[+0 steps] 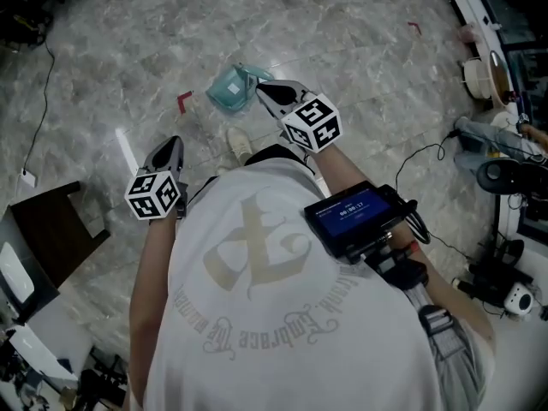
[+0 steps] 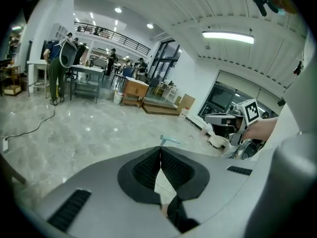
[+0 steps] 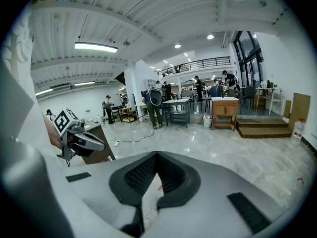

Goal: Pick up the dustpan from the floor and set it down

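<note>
Teal dustpan (image 1: 228, 91), handle (image 1: 255, 74) toward right claw (image 1: 260, 90)

Bright ceiling strip lights (image 2: 228, 36) glare off the floor (image 1: 342, 41); fisheye edges darken.

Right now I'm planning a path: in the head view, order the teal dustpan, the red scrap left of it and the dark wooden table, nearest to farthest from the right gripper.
Measured from the right gripper:
1. teal dustpan, on the floor just left of its tips.
2. red scrap, further left.
3. dark wooden table, far lower left.
</note>
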